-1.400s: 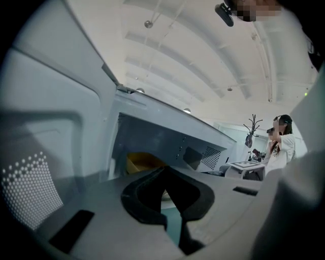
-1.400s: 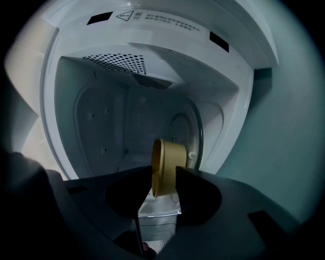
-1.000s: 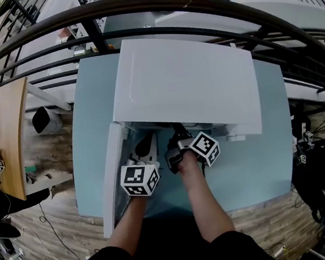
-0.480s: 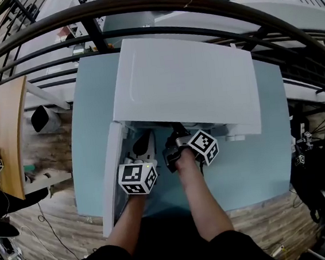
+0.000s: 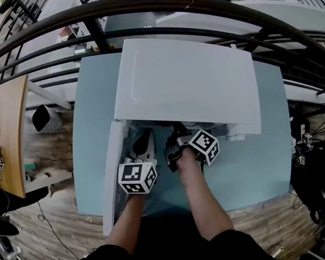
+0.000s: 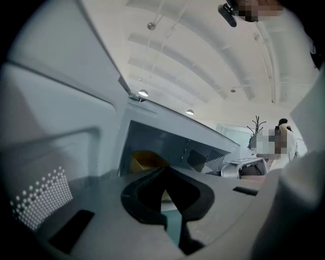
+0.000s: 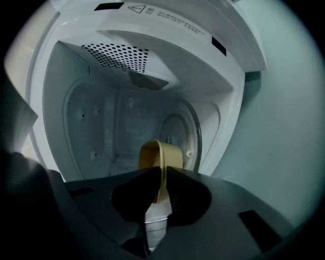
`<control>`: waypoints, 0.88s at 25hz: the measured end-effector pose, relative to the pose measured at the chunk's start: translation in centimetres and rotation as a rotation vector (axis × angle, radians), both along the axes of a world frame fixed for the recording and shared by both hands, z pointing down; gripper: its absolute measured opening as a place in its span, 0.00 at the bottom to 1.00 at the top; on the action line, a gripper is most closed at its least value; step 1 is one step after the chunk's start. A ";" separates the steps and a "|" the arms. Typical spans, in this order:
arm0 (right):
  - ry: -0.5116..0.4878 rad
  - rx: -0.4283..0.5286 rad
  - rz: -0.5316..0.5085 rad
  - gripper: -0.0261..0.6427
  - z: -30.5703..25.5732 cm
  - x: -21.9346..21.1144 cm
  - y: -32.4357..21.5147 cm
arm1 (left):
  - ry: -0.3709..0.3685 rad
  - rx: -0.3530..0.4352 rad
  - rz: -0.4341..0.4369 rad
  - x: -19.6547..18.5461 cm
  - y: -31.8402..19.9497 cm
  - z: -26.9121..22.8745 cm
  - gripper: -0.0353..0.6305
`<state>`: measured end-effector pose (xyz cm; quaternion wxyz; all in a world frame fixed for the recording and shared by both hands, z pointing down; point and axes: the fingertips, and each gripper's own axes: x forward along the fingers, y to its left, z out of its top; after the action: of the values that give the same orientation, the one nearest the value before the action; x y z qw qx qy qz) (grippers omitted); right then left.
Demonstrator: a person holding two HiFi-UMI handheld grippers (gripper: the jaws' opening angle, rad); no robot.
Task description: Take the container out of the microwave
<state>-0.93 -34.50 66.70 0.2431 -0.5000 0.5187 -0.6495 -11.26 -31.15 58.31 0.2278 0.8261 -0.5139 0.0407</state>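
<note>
The right gripper [image 7: 161,175], its jaws just closing in, is pinching the rim of the yellow container [image 7: 157,155], which is sitting inside the microwave [image 7: 127,117]. The left gripper [image 6: 163,175] is idling shut, empty. Withdrawal looks feasible.

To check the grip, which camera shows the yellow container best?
The right gripper view: the yellow container sits inside the microwave, its wall pinched by the right gripper, whose jaws have just been closing. The left gripper view shows only a yellow sliver; the head view hides it.
</note>
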 end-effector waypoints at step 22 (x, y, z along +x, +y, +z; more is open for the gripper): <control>0.012 0.027 -0.013 0.08 -1.6 2.1 2.8 | -0.017 0.018 0.005 0.7 1.7 -1.6 0.06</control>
<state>1.17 -31.66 65.07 0.2426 -0.4973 0.5319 -0.6411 -10.57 -29.44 56.73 0.2158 0.8289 -0.5142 0.0438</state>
